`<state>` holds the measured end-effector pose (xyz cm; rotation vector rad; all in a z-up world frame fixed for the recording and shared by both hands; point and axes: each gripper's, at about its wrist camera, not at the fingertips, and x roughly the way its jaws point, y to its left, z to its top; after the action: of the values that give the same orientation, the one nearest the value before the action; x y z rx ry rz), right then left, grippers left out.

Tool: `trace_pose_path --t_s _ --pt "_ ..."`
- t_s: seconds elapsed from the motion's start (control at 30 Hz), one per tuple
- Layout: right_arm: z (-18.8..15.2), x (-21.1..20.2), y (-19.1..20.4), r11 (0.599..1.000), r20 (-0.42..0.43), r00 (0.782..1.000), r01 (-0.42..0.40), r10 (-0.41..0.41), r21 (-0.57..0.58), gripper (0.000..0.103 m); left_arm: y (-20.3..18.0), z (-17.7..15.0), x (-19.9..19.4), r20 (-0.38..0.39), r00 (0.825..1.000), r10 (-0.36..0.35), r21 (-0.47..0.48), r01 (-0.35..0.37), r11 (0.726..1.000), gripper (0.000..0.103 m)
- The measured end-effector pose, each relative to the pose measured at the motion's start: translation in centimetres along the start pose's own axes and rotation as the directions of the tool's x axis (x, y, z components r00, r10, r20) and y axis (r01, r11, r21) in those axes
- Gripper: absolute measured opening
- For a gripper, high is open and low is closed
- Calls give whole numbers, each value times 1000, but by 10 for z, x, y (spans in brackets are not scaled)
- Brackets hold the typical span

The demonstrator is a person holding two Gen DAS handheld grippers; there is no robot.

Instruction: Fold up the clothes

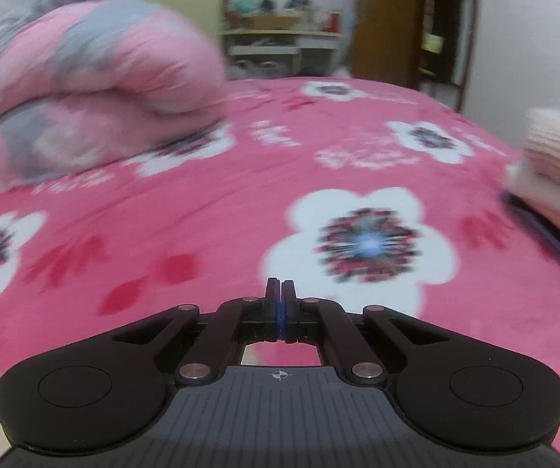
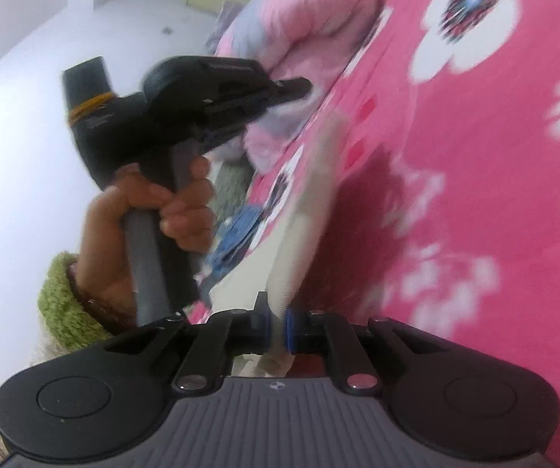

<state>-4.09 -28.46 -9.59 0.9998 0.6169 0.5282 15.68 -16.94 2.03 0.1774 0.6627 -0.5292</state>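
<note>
Left gripper (image 1: 280, 292): jaws pressed fully together, nothing held, seen over the pink floral bedspread (image 1: 210, 210). Right gripper (image 2: 278, 331): jaws nearly closed, clamped on an edge of a cream ribbed garment (image 2: 311, 210) that runs up toward 12 o'clock across the bed. A folded cream knit pile (image 1: 553, 163) is seen at 3 o'clock in the left view. The garment is judged soft, light, limp and stretchy; a hem or corner is best pinched, since 1 grip lets it droop.

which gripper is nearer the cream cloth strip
Right. The right gripper is shut on the cream cloth strip; the left gripper is shut, empty and raised above the bed, away from it.
</note>
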Motion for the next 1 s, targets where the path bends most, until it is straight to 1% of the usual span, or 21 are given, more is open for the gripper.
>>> trace_pose_path --t_s 0.07,0.13,0.23,0.27,0.3,0.33,0.4,0.5,0.53,0.6,0.63,0.67,0.7,0.73,0.77,0.8,0.9,0.93,1.0 --pt "3 -24 -14 999 35 999 18 -19 36 7 -32 5 6 0 999 -34 43 34 999 0" --pt "3 -47 -23 998 67 997 38 -42 52 7 -56 5 13 -23 998 -66 65 68 996 0" --pt "2 -76 -27 997 107 992 67 -71 41 7 -72 1 24 -91 993 -70 82 78 994 0" --pt "2 -82 -30 997 114 991 70 -74 43 6 -71 -1 26 -111 992 -57 85 67 994 1" --pt "2 -88 -34 996 122 990 69 -75 53 3 -69 -4 29 -131 990 -44 89 56 994 2" --pt "2 -92 -36 996 123 990 60 -67 59 1 -64 -8 32 -159 987 -23 87 37 996 4" --pt "2 -100 -39 997 127 991 41 -50 72 0 -53 -15 38 -211 977 15 81 2 997 20" --pt "3 -90 -37 997 104 994 8 -16 81 0 -37 -27 48 -280 958 66 71 -48 996 25" --pt "3 -84 -36 996 96 995 10 -18 84 1 -34 -30 49 -291 954 78 75 -59 995 27" --pt "4 -78 -34 995 88 996 25 -34 98 2 -31 -34 49 -298 950 96 80 -75 994 37" --pt "5 -75 -34 994 94 994 47 -57 96 3 -31 -34 50 -300 949 99 88 -76 993 39" --pt "7 -77 -35 993 102 991 72 -82 96 5 -31 -34 52 -301 948 102 95 -77 993 43" --pt "8 -78 -36 991 110 988 97 -107 95 13 -33 -35 53 -305 946 110 112 -79 990 50" --pt "9 -79 -36 988 113 985 118 -129 98 18 -36 -36 54 -308 944 119 130 -82 988 55" --pt "10 -77 -36 986 110 983 139 -149 94 27 -39 -37 57 -311 940 141 158 -95 983 64" --pt "12 -74 -35 985 94 982 156 -163 77 28 -43 -38 59 -314 935 164 186 -109 976 70" --pt "12 -56 -28 982 33 982 187 -187 7 28 -53 -45 69 -321 922 218 275 -130 953 71" --pt "10 -49 -25 981 14 981 191 -191 -16 28 -55 -48 72 -318 920 227 289 -135 948 71" --pt "6 -40 -21 980 1 981 195 -195 -31 28 -55 -51 71 -299 926 231 286 -145 947 69"
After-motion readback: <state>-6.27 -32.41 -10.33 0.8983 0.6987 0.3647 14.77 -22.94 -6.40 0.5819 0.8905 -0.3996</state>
